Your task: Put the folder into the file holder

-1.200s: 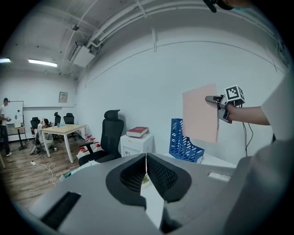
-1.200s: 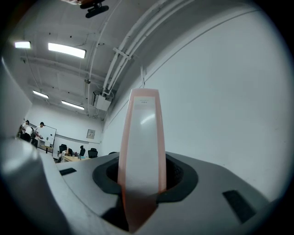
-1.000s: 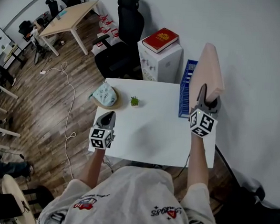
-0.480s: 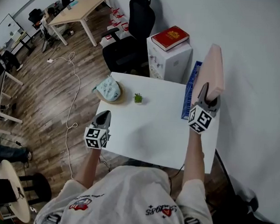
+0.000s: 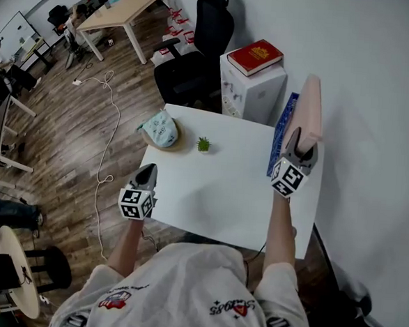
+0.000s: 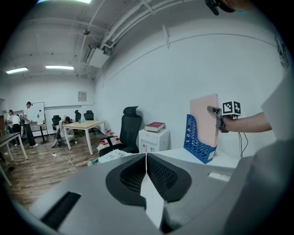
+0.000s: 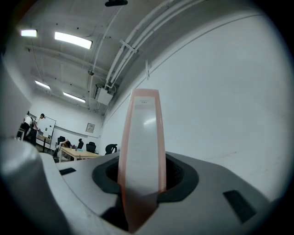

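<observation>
A pink folder (image 5: 307, 107) stands upright on edge in my right gripper (image 5: 300, 139), which is shut on its near lower edge. Its salmon edge (image 7: 142, 147) runs up between the jaws of my right gripper (image 7: 140, 183). The blue mesh file holder (image 5: 284, 126) stands at the table's far right, right under the folder. From the left gripper view the folder (image 6: 205, 120) overlaps the holder's (image 6: 198, 146) top; how deep it sits I cannot tell. My left gripper (image 5: 148, 176) hovers shut and empty over the table's near left edge, its pads (image 6: 158, 172) meeting.
On the white table (image 5: 220, 185) sit a small green plant (image 5: 204, 144) and a light-blue cloth on a round mat (image 5: 160, 130). Behind it stand a white cabinet (image 5: 248, 89) with a red book (image 5: 254, 56) and a black office chair (image 5: 198, 54). The white wall is close on the right.
My right gripper has come down with the folder, which now stands closer over the file holder. The left gripper has drifted slightly toward the table's near left edge.
</observation>
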